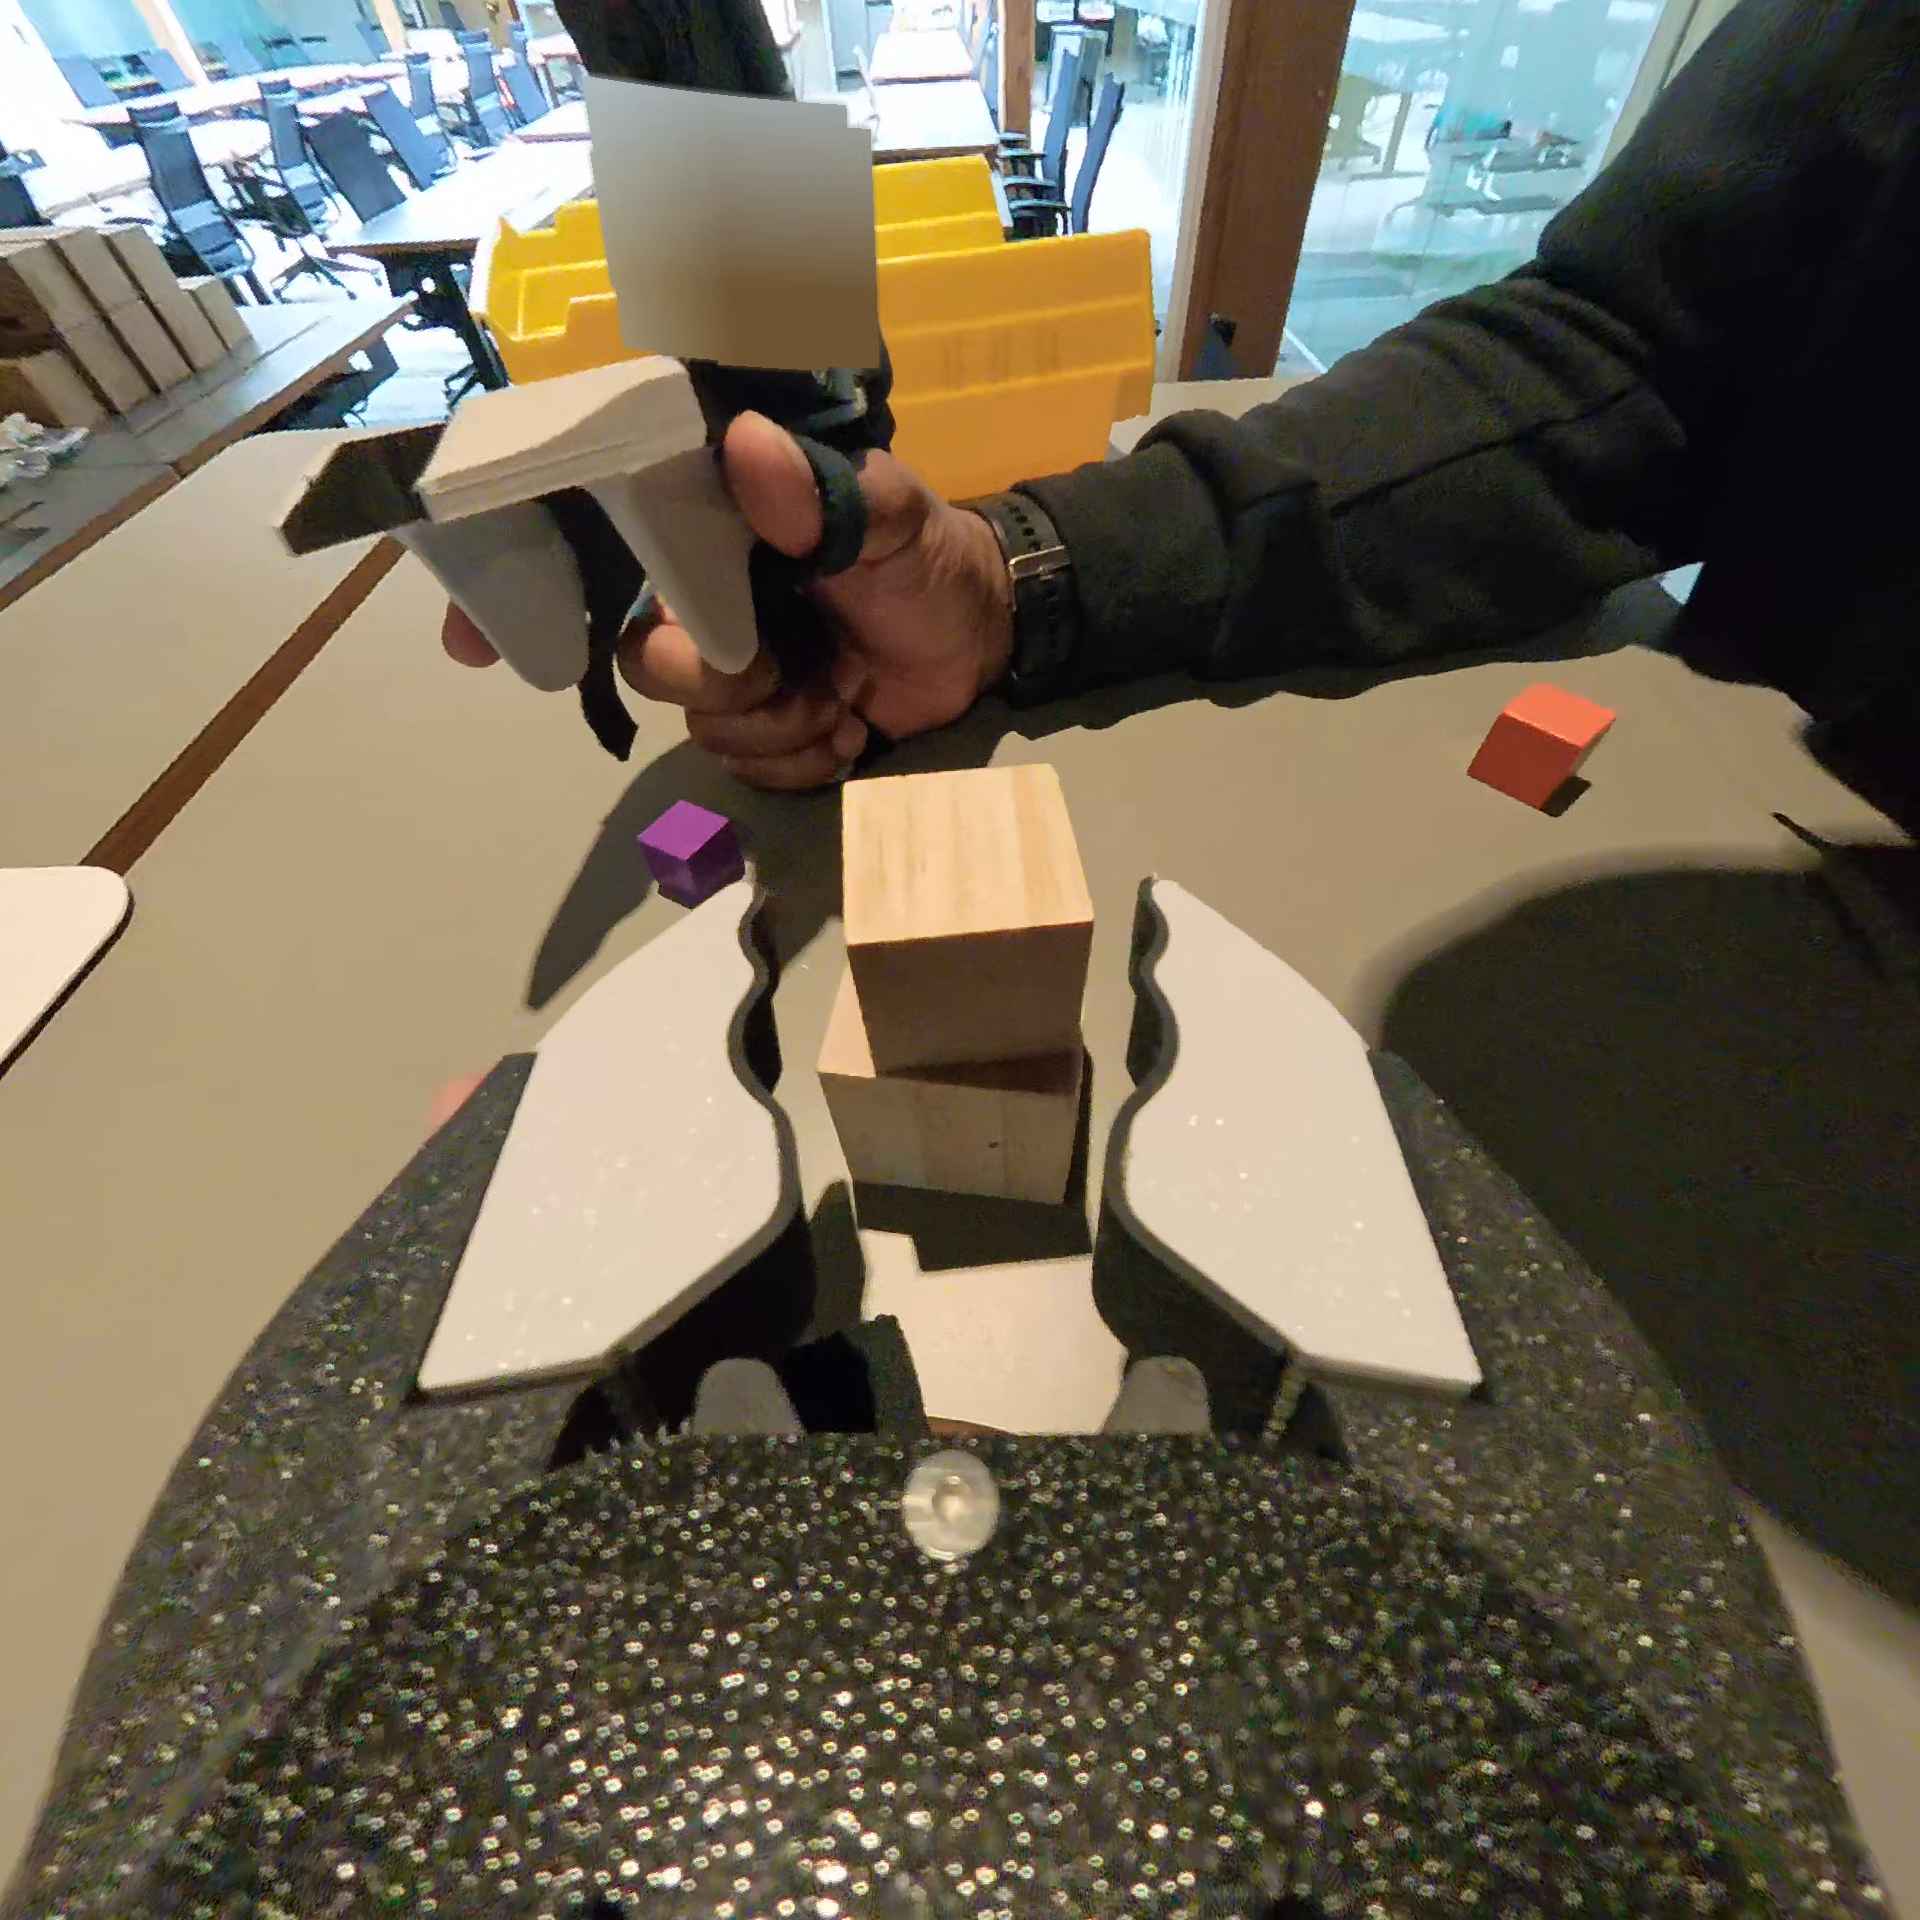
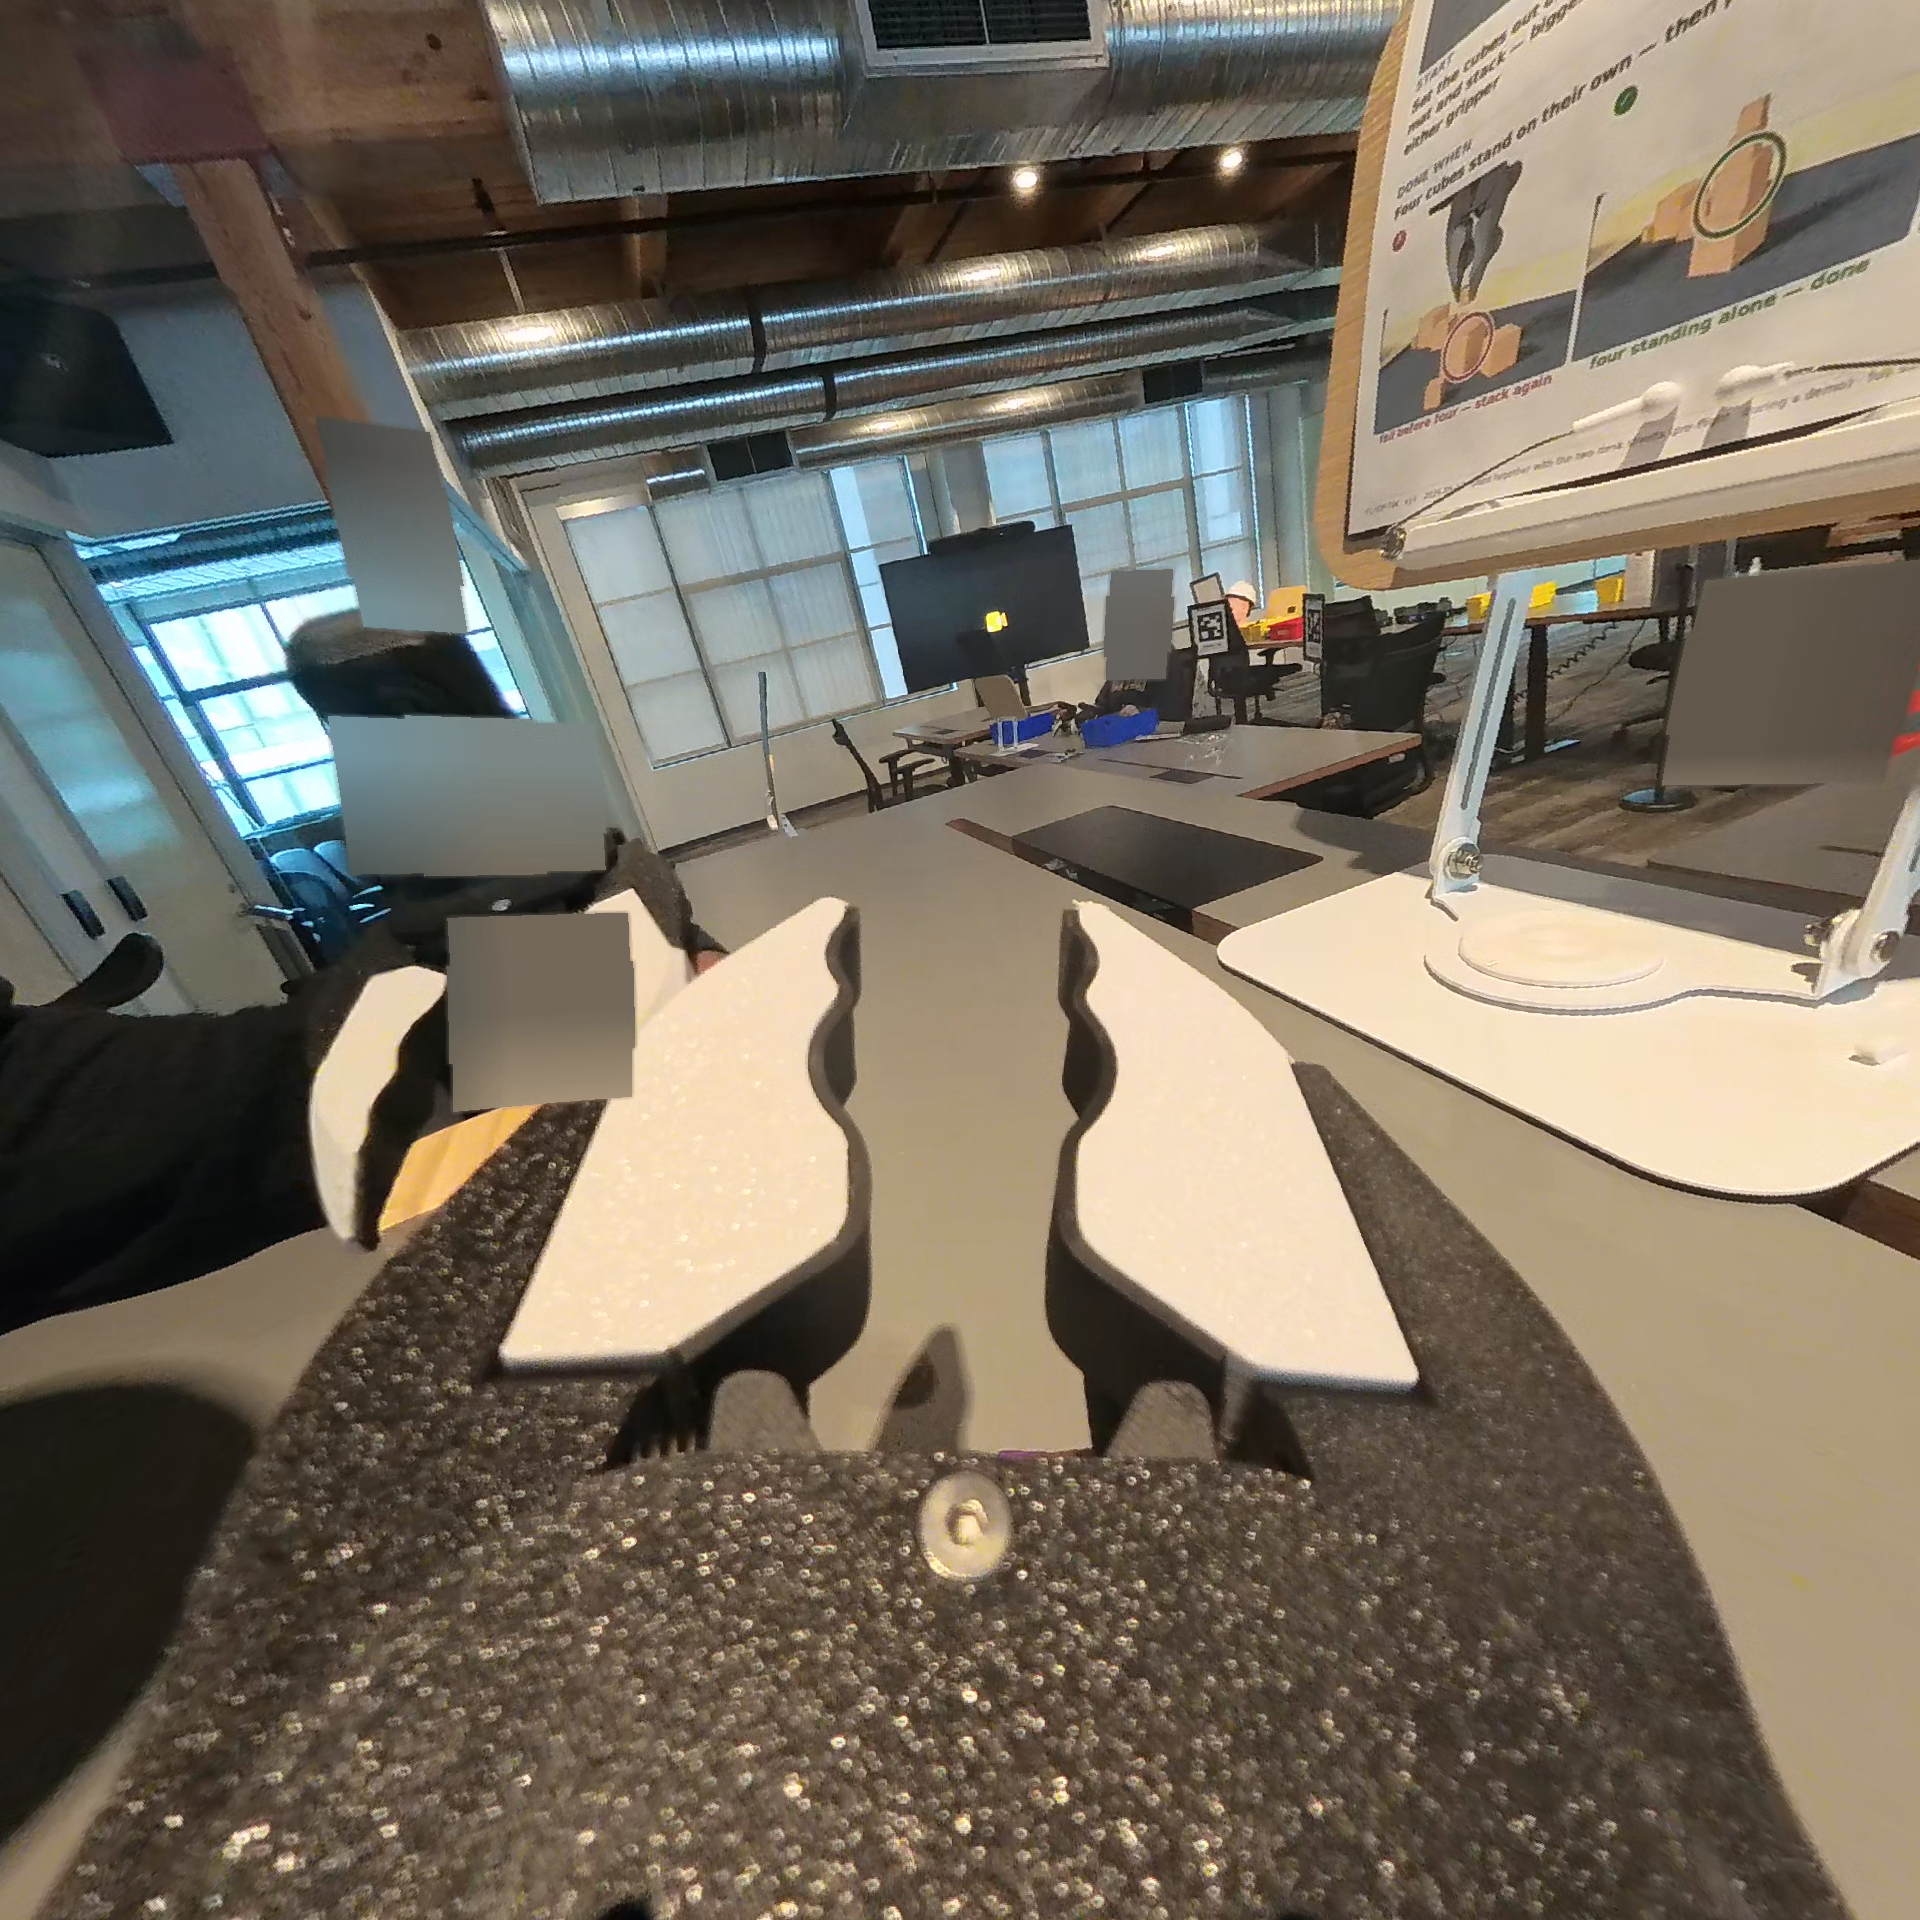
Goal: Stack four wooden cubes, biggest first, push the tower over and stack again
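Observation:
Two plain wooden cubes stand stacked on the grey table (image 1: 260, 1039). The upper cube (image 1: 966, 914) sits slightly askew on the lower cube (image 1: 956, 1132). My left gripper (image 1: 951, 894) is open, its fingers either side of the stack with small gaps. A small purple cube (image 1: 691, 850) lies left of the stack and a red cube (image 1: 1538, 743) far right. My right gripper (image 2: 961, 914) is open and empty above the table; in the left wrist view it (image 1: 634, 655) hangs behind the stack, fingers down. The left gripper (image 2: 353, 1091) shows at the left of the right wrist view.
Yellow bins (image 1: 1018, 343) stand at the table's far edge. A person's black sleeve (image 1: 1455, 468) reaches in from the right. A white stand base (image 2: 1558, 1039) holding an instruction board (image 2: 1621, 260) is at my right; its corner (image 1: 52, 935) shows left. A black mat (image 2: 1164, 852) lies beyond. Both grippers' tips are roughly 11 cm from the small purple cube (image 1: 691, 850).

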